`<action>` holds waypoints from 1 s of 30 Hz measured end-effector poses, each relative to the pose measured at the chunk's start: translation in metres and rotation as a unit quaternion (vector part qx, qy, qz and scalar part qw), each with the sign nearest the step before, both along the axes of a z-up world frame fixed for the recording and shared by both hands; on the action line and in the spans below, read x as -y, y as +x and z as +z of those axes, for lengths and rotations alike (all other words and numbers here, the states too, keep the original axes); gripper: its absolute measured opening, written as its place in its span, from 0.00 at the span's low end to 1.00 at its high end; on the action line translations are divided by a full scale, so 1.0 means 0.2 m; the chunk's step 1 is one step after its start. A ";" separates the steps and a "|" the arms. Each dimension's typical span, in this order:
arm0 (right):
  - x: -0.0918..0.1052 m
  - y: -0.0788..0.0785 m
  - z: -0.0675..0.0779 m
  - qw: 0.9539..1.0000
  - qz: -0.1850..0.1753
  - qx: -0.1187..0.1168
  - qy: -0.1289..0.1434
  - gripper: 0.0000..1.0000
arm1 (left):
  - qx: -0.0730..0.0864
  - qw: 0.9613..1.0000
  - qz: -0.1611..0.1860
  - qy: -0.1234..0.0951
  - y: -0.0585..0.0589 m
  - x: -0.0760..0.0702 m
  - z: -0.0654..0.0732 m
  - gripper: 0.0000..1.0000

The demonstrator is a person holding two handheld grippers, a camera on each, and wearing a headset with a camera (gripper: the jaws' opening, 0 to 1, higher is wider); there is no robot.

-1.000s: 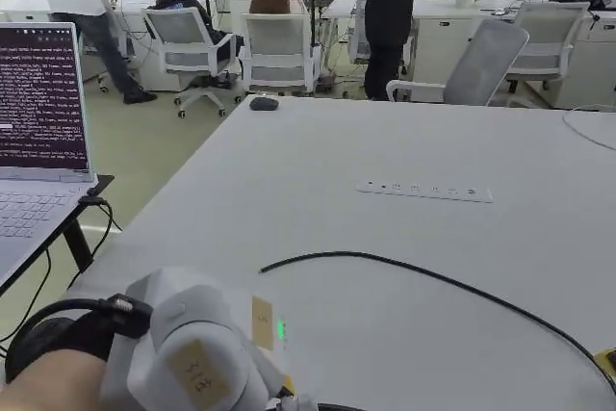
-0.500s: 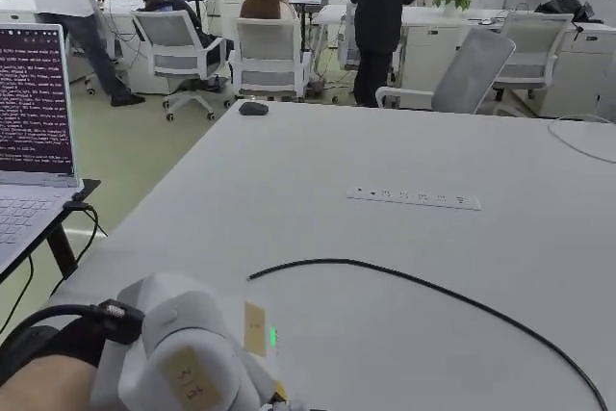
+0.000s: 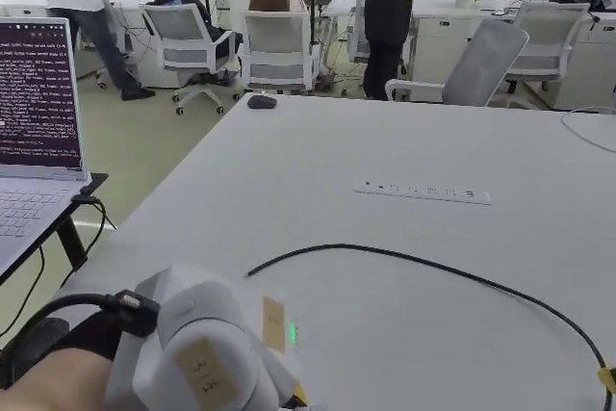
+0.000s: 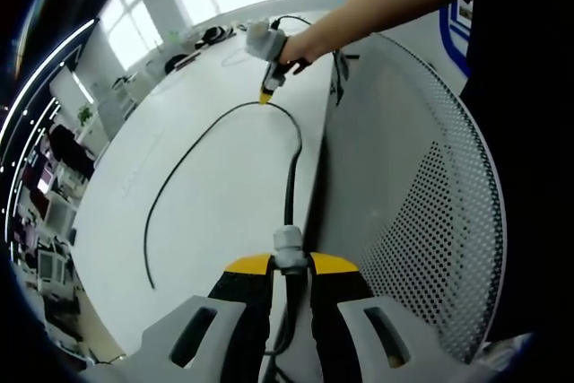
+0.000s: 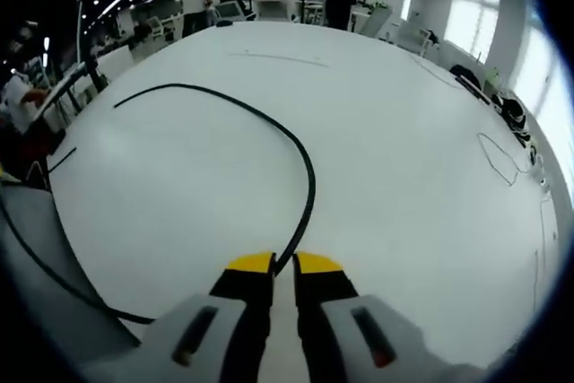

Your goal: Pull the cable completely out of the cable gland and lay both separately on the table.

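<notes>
Fingers (image 4: 247, 280) on my left gripper (image 4: 289, 264) clamp the cable gland (image 4: 289, 244); those of my right gripper (image 5: 275, 266) pinch the limp, light cable (image 5: 312, 190) looping across the bench (image 5: 404, 132). I'd regrip close beside the gland.

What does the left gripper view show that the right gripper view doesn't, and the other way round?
Left gripper view adds: the cable gland clamped in the left gripper, the right gripper in a hand farther along the cable, and a perforated panel beside the table. Right gripper view adds: the right gripper's own fingers shut on bare cable, seen close. Shared: the black cable curving over the white table.
</notes>
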State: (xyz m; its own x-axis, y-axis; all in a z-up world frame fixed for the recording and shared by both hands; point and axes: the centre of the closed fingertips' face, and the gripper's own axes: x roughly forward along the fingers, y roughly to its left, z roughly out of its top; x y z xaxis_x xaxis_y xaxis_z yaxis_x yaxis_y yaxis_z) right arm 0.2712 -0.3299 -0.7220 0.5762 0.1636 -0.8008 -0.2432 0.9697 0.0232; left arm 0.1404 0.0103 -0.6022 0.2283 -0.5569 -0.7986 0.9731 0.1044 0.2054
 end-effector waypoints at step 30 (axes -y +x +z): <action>-1.39 -0.66 0.74 0.918 0.382 0.102 0.018 0.13 | 0.078 0.996 -0.033 -0.030 0.02 0.09 0.16 0.16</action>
State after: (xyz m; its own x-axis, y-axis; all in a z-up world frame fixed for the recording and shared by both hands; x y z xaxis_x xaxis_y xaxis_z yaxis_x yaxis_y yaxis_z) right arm 0.1392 -0.0529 -0.5734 0.4195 0.6061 -0.6757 -0.8550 0.5139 -0.0699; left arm 0.1448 -0.0083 -0.5695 0.3082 -0.6196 -0.7219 0.9353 0.0586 0.3491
